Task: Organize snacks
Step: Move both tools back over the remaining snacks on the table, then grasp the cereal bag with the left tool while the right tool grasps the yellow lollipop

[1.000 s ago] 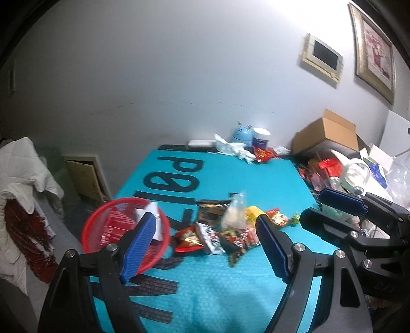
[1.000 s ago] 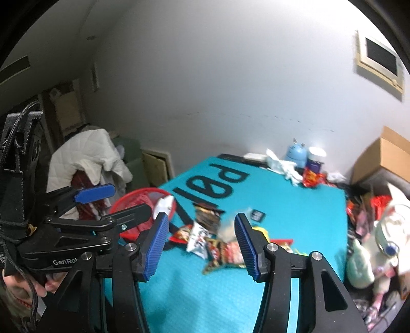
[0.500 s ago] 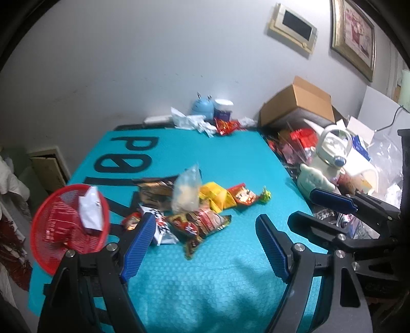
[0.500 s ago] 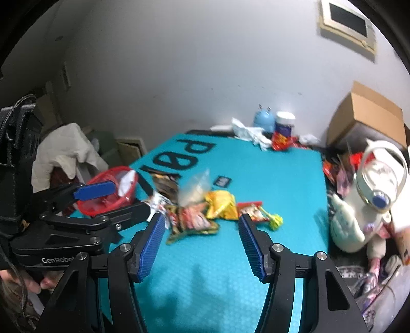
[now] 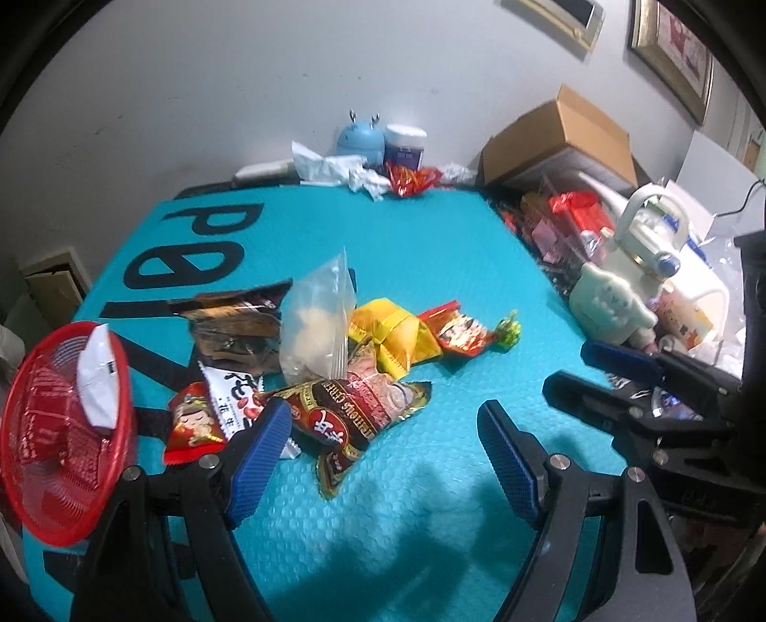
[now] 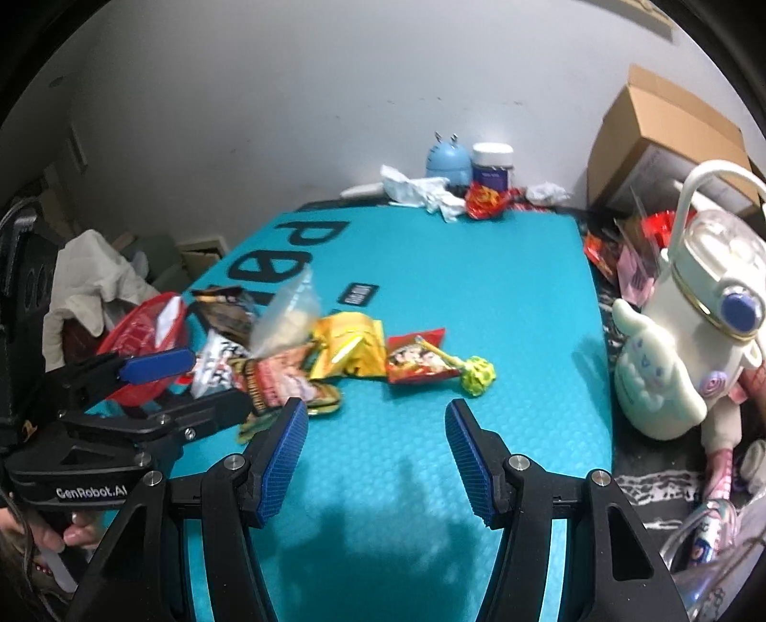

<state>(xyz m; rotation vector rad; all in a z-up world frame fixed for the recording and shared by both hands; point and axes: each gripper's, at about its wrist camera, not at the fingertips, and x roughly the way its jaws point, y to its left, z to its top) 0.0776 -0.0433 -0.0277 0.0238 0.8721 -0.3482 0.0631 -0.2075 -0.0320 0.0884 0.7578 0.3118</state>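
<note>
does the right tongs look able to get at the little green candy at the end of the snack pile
Probably yes. The green candy lies alone on the teal mat, just ahead of the open, empty right tongs, with only a red packet touching its stick side.

A lived-in home room: framed picture (image 5: 672,45) (gilt), cluttered table (image 5: 431,239).

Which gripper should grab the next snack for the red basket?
Left gripper, probably: its open fingers hang just short of the dark red packet, with the red basket beside it. The right gripper faces bare mat.
</note>
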